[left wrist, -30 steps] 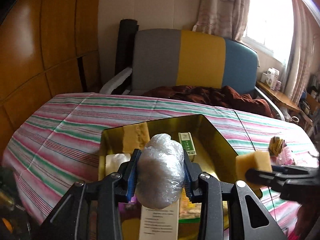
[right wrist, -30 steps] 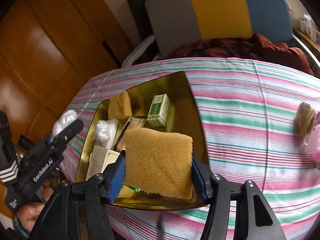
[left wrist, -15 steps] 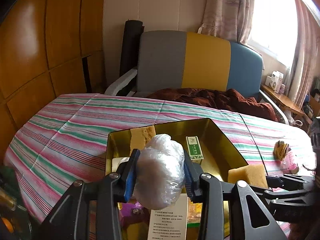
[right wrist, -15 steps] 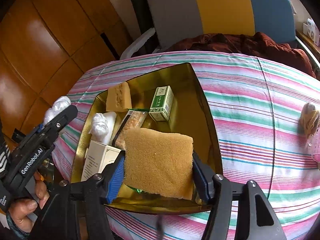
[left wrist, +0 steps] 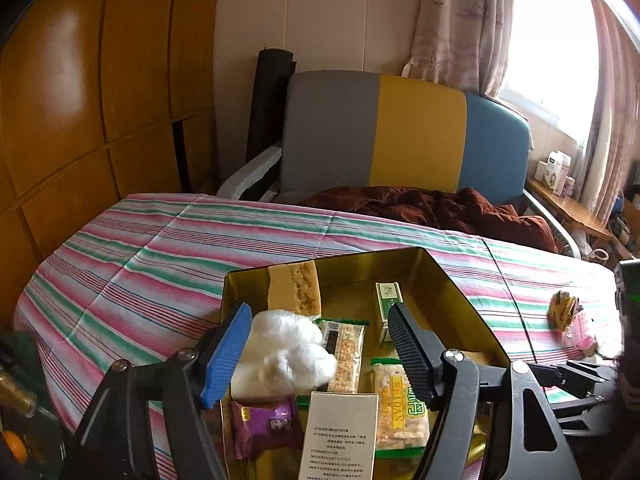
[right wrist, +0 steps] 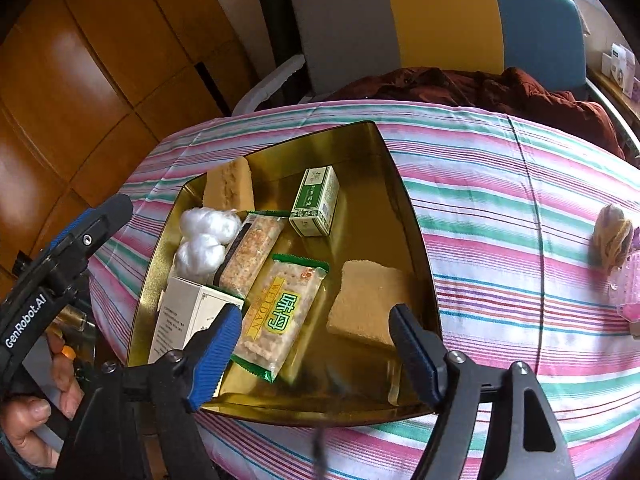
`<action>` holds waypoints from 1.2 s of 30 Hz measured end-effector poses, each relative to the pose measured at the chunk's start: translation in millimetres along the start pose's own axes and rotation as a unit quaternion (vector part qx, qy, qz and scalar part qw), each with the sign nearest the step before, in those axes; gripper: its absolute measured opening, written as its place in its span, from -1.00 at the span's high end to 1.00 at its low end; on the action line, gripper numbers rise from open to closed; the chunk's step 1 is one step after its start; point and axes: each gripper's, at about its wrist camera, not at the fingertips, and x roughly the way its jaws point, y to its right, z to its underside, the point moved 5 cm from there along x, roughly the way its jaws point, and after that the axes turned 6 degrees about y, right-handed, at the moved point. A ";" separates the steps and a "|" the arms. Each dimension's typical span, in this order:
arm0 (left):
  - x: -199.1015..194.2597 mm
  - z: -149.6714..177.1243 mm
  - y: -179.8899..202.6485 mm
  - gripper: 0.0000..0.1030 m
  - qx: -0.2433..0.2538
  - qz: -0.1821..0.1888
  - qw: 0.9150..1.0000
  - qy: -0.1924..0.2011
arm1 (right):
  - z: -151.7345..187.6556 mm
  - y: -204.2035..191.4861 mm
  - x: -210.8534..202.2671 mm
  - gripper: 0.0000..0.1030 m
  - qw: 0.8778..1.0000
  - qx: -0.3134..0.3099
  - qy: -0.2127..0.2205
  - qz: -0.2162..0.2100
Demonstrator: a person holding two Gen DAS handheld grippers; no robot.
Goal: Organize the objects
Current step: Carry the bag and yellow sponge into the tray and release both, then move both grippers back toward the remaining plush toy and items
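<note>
Both grippers, left [left wrist: 320, 344] and right [right wrist: 316, 344], had just been opening, jaws wide and empty. The wad [right wrist: 204, 236] lay at the tin's [right wrist: 404, 184] left; the sponge [right wrist: 368, 300] lay near-right.

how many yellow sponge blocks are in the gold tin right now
2. One sponge leans in the far left corner of the tin; the other sponge lies near its right wall. More could hide under the packets.
</note>
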 end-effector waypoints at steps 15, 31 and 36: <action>-13.5 9.7 14.1 -0.48 0.010 0.017 1.000 -0.004 | 4.2 13.3 -22.2 -0.50 0.999 -0.005 0.026 0.039; -19.9 22.9 46.7 -0.58 0.037 0.056 0.998 -0.020 | -1.2 65.0 -52.1 -0.56 0.994 0.024 0.065 0.088; -20.0 29.2 62.8 -0.58 0.050 0.078 0.995 -0.031 | -2.6 99.0 -65.4 -0.56 0.989 0.055 0.075 0.113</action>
